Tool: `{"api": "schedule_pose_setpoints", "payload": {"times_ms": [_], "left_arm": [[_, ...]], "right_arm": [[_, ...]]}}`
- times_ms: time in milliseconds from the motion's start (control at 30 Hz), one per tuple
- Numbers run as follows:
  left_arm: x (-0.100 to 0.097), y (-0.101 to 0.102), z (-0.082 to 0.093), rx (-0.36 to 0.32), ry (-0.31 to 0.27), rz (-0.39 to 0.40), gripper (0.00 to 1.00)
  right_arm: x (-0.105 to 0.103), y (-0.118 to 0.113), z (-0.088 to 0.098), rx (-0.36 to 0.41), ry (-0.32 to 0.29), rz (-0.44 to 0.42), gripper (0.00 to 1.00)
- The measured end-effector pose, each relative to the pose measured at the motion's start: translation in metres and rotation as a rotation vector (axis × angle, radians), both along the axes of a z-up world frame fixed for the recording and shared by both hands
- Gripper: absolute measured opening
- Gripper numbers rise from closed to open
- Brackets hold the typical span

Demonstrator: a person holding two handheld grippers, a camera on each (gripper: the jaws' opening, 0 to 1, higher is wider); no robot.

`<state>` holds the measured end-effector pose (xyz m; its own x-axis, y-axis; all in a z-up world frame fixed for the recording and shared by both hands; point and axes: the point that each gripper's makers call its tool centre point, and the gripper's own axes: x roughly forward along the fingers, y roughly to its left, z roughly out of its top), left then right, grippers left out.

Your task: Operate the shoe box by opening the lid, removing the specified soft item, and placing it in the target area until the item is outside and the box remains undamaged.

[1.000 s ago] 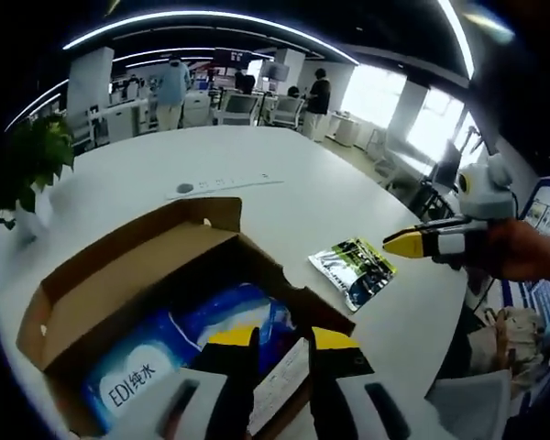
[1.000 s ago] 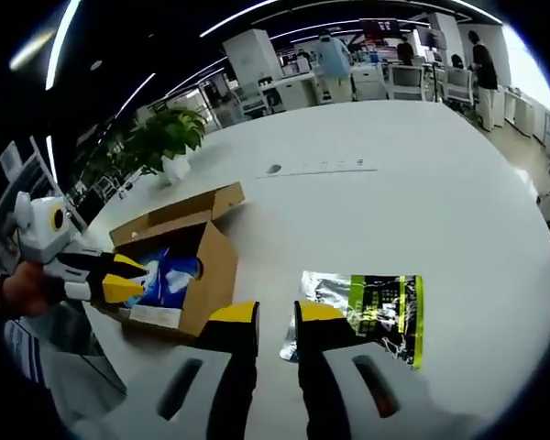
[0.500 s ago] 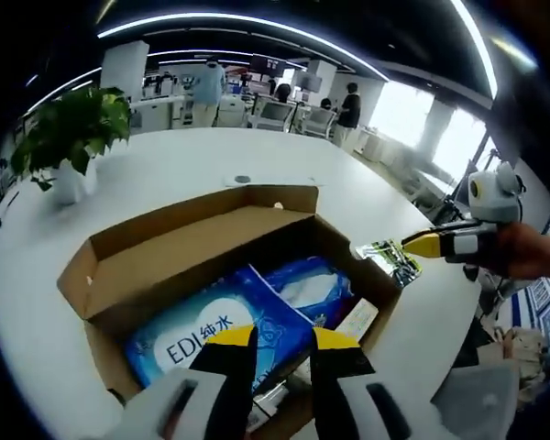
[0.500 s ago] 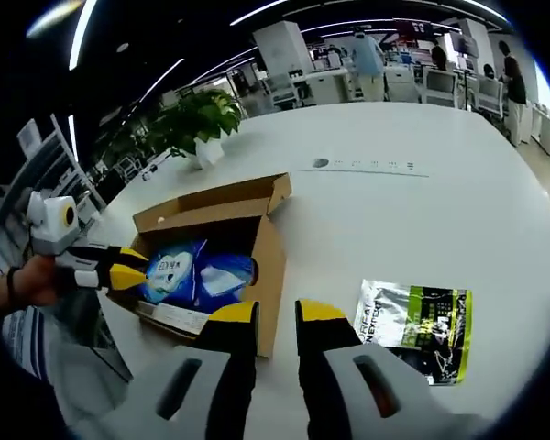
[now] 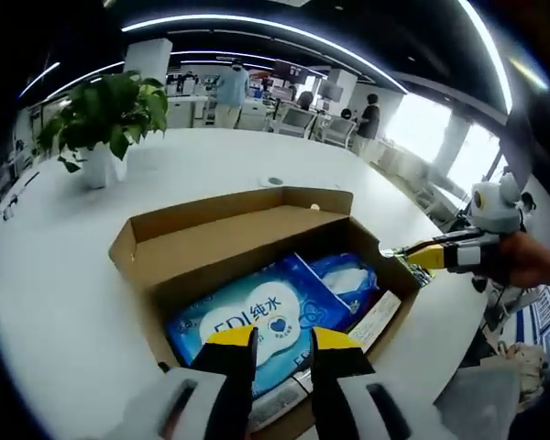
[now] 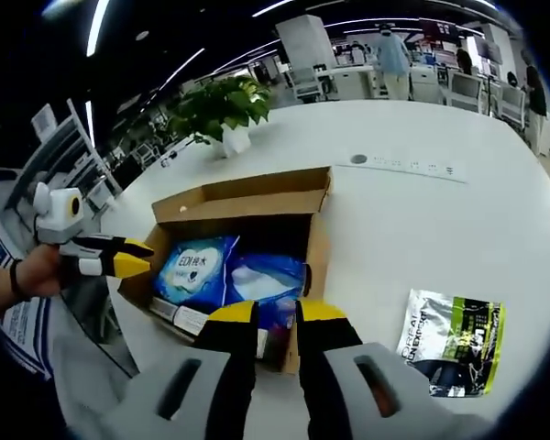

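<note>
Big white tabletop [image 6: 422,211] with the open shoe box [image 6: 257,206], a silver-green pouch [image 6: 454,341] and a potted plant [image 6: 222,108] sitting on it.

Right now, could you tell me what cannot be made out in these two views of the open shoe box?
- Left gripper view: the left gripper covers the near end of the blue wipes pack, and the shoe box bottom is hidden under its contents.
- Right gripper view: the right gripper hides the box's near wall; print on the green-and-silver pouch is too small to read.
</note>
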<state>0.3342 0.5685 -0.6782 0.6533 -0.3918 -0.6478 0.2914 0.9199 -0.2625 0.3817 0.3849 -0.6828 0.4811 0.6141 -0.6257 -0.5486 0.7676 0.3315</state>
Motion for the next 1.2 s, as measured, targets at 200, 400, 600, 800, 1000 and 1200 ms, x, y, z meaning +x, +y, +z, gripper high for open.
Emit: {"api": "schedule_pose_setpoints", "payload": {"times_ms": [200,400,600,800,1000,1200], "left_arm": [[-0.006,0.010,0.000,-0.009,0.005,0.028,0.23],[-0.011,0.017,0.000,-0.018,0.006,0.046,0.23],[-0.014,0.029,0.002,-0.039,0.006,0.081,0.23],[-0.018,0.040,0.007,-0.039,-0.003,0.099,0.23],[-0.025,0.049,0.007,-0.049,0.007,0.118,0.23],[-0.026,0.062,0.006,-0.052,0.007,0.144,0.23]], "right_arm": [[0.002,0.013,-0.002,0.000,0.005,0.029,0.14],[0.002,0.029,-0.007,0.006,0.019,0.049,0.14],[-0.001,0.047,-0.015,0.002,0.038,0.087,0.14],[0.000,0.066,-0.019,0.002,0.050,0.121,0.14],[0.003,0.084,-0.028,0.005,0.065,0.146,0.14],[-0.001,0.097,-0.034,-0.003,0.080,0.176,0.15]]}}
